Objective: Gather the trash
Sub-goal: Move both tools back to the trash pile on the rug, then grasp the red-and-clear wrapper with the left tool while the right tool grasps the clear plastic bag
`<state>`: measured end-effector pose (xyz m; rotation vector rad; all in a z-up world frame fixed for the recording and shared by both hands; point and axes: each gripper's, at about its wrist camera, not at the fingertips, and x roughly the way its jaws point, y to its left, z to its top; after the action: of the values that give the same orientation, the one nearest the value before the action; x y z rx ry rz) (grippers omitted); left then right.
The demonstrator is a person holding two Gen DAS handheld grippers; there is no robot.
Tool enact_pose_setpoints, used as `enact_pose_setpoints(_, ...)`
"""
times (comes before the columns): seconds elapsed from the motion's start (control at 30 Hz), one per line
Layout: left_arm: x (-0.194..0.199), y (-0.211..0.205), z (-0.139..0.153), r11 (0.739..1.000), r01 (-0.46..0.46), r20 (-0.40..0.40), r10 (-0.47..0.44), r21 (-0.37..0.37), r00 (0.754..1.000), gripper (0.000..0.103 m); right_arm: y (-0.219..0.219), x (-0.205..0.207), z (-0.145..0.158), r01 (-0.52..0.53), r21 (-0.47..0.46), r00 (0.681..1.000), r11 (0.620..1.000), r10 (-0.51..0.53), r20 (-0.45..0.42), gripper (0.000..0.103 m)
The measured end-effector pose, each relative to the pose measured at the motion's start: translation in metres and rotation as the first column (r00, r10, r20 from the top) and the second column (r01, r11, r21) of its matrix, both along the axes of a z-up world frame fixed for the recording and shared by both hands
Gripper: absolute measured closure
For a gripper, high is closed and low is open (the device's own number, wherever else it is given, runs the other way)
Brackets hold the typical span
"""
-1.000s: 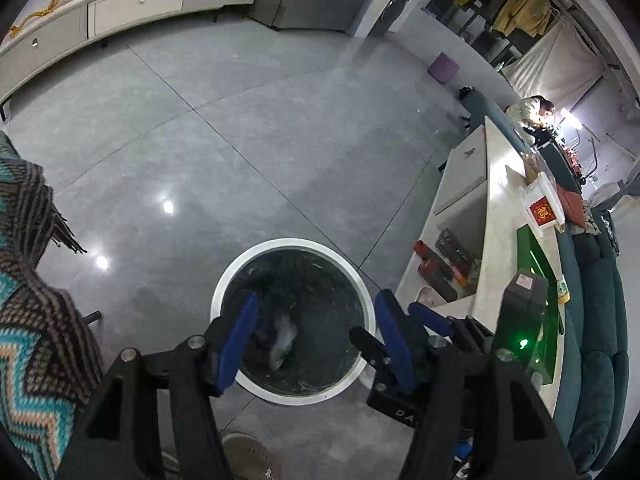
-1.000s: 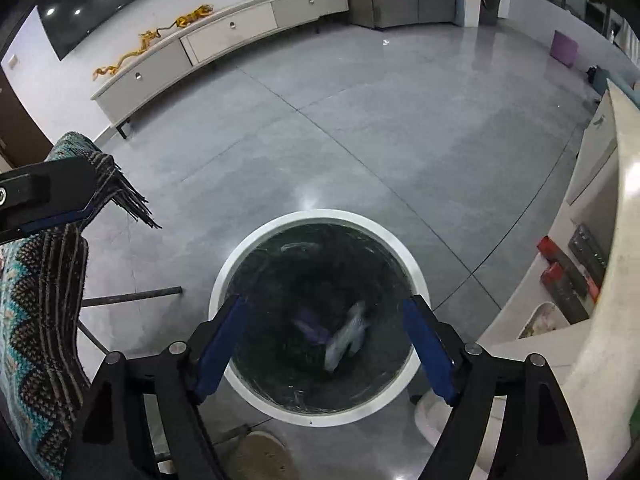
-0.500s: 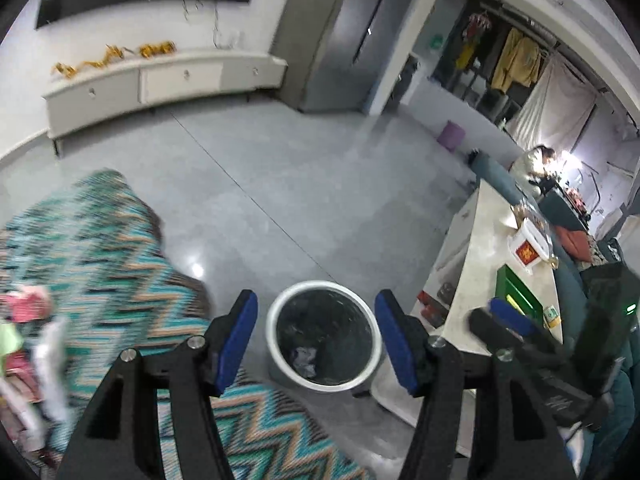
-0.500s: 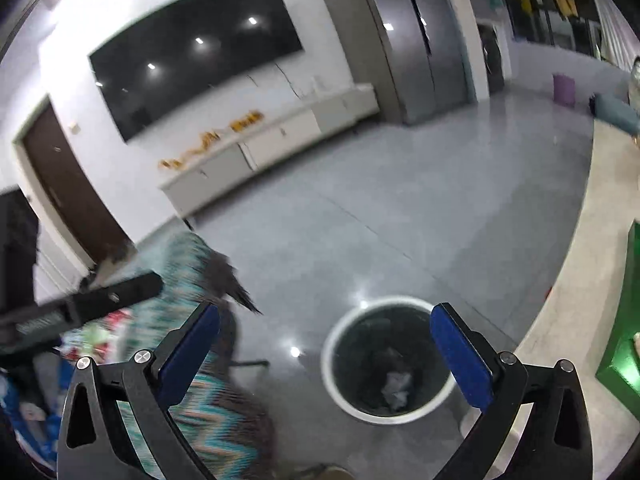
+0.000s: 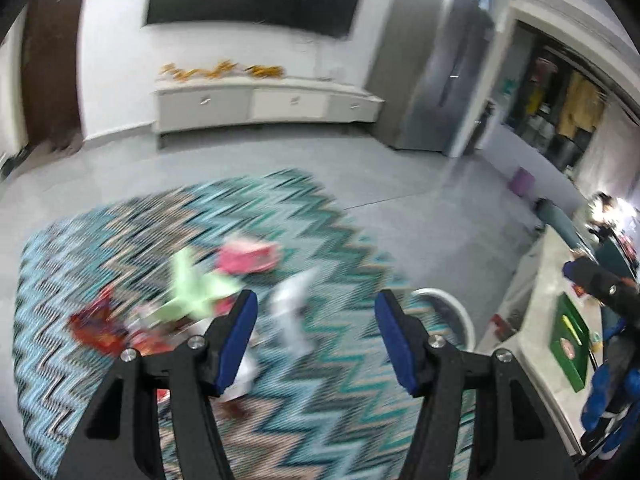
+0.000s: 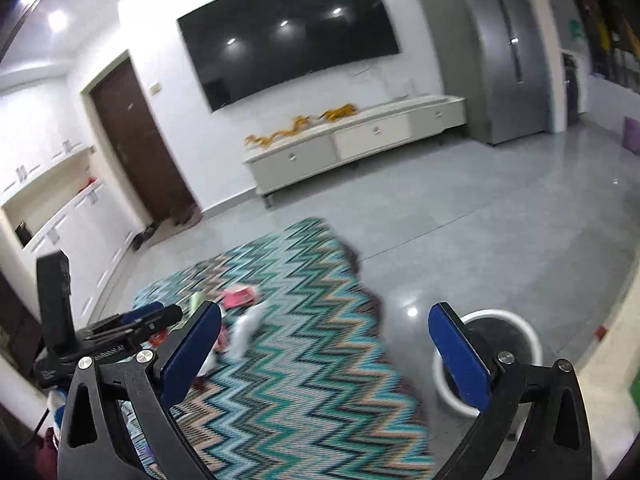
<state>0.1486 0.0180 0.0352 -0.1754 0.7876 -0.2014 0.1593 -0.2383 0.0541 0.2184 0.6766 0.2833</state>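
Blurred pink, green, white, red trash (image 5: 224, 292) scattered on zigzag cloth; white-rimmed bin (image 6: 504, 356) beside it.

- Between the left gripper (image 5: 316, 312) fingers (image 5: 240, 332) nothing stands; zigzag cloth (image 5: 320, 400) lies open below
- At ten o'clock of it, blurred trash (image 5: 192, 296) clutters the cloth: green, pink, red and white pieces close together
- At three o'clock, the white-rimmed bin (image 6: 500, 356) stands on bare floor, just beside the cloth's edge
- Right gripper (image 6: 324, 344) jaws are closing slightly, nothing between them
- Past the bin at three o'clock, the pale bench (image 5: 548, 320) blocks the way
- Twelve o'clock: grey floor (image 6: 460, 208) runs clear to a low cabinet (image 6: 352, 140)
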Motion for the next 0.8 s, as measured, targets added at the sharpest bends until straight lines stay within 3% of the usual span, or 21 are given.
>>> enact_pose_setpoints(0.23,0.002,0.073,-0.053,0.987,-0.158,-0.122,0.153,-0.035,0.981,0.044,0.075,0.04,-0.04,-0.108,-0.018,0.989,0.994,0.106,-0.1,0.011)
enact_pose_setpoints(0.53,0.026,0.092,-0.094,0.979,-0.19,-0.234,0.166,-0.081,0.958,0.045,0.142,0.107,-0.113,-0.175,-0.001,0.947,0.985,0.168,-0.274,0.023)
enact_pose_setpoints(0.7,0.026,0.095,-0.101,0.979,-0.18,-0.25,0.153,-0.091,0.956,0.069,0.17,0.129,-0.14,-0.194,-0.013,0.926,0.981,0.179,-0.332,0.027)
enact_pose_setpoints(0.8,0.021,0.094,-0.105,0.981,-0.168,-0.249,0.139,-0.1,0.958,0.08,0.177,0.136,-0.153,-0.192,-0.02,0.918,0.981,0.172,-0.358,0.034)
